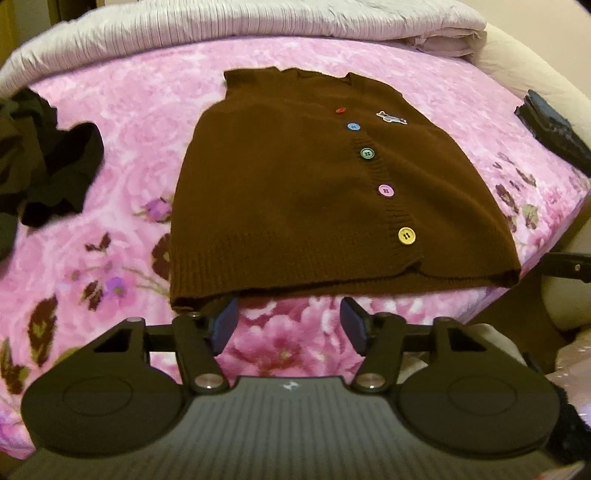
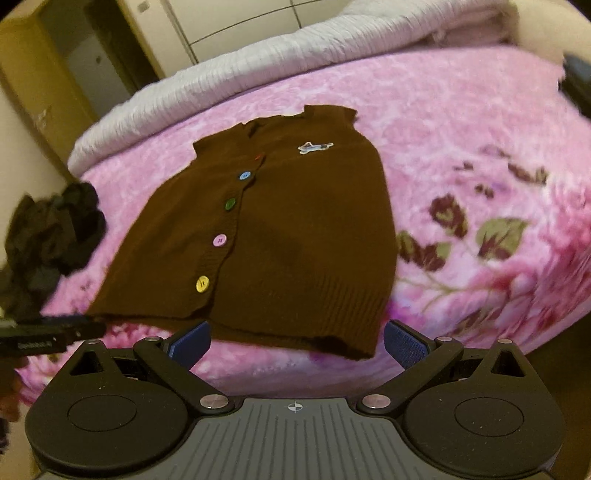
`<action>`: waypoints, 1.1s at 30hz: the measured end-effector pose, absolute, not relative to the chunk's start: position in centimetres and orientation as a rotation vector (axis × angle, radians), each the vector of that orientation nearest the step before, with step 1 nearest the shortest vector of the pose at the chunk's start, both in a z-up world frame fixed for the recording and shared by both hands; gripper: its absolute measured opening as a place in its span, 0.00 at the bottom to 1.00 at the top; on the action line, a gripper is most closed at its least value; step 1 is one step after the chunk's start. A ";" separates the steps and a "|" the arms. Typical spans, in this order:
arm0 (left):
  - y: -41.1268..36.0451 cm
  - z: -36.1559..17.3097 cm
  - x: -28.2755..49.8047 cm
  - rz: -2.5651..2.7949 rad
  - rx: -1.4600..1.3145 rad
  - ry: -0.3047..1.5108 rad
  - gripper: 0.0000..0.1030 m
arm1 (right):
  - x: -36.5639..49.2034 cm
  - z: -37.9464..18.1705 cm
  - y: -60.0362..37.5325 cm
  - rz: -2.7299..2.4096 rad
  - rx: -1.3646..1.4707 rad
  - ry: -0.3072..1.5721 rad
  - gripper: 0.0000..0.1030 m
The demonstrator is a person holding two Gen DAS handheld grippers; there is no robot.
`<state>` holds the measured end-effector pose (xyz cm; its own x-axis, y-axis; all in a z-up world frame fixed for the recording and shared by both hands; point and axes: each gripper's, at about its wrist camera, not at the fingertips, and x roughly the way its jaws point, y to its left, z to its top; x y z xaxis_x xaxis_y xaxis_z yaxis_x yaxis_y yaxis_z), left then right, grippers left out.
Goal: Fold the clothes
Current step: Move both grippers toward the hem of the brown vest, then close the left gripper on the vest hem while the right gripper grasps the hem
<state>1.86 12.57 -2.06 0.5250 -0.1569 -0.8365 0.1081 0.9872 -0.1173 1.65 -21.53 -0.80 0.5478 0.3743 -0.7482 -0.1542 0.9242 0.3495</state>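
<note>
Nearest in the left wrist view, the left gripper point(image 1: 289, 326) hangs over the pink floral plush blanket point(image 1: 129, 122), its two blue-padded fingers point(image 1: 226, 325) standing apart with only blanket showing between them; the pad at about nine o'clock sits right at the ribbed hem of the brown knitted sleeveless cardigan point(image 1: 295, 192), though whether it touches the knit I cannot tell. In the right wrist view the right gripper point(image 2: 296, 341) is likewise spread wide, its blue pads point(image 2: 404, 347) clamped on nothing, with the hem's right corner lying in the gap between them and seemingly clear of both pads. The cardigan lies flat and face up on the blanket, hem toward the grippers, neckline toward twelve o'clock. Up its front runs a row of coloured buttons: a yellow button point(image 1: 406, 235) nearest, then a pink one point(image 1: 386, 191), a green one point(image 1: 366, 153), a blue one point(image 1: 353, 126) and a red one point(image 1: 341, 109) farthest. A small pale embroidered badge point(image 1: 391, 117) sits on the chest beside the top buttons. Out at nine o'clock, well apart from the cardigan, lies a crumpled heap of dark clothes point(image 1: 55, 173). At two o'clock a dark flat object point(image 1: 554, 129) rests at the blanket's edge. Farthest, at twelve o'clock, a folded pale ribbed quilt point(image 1: 258, 22) lies across the bed.
</note>
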 end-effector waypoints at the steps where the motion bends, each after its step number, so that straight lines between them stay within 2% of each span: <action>1: 13.0 -2.2 2.2 -0.167 -0.058 1.013 0.51 | 1.8 -0.9 -21.9 0.324 0.278 0.940 1.00; 10: 16.7 -2.5 5.5 -0.187 -0.067 1.062 0.48 | 3.6 -3.4 -26.1 0.290 0.600 0.952 1.00; 15: 18.9 -4.2 8.2 -0.201 -0.130 1.128 0.33 | 4.7 -4.9 -28.4 0.263 0.790 0.940 0.96; 26: 23.8 -4.7 9.9 -0.159 -0.331 1.145 0.30 | 5.8 -6.9 -30.7 0.224 0.932 0.991 0.95; 32: 23.5 -6.4 11.1 -0.184 -0.382 1.153 0.27 | 5.7 -8.1 -31.4 0.212 0.987 1.007 0.85; 33: 23.7 -6.5 11.1 -0.190 -0.406 1.150 0.23 | 5.7 -8.1 -31.5 0.211 0.978 1.009 0.73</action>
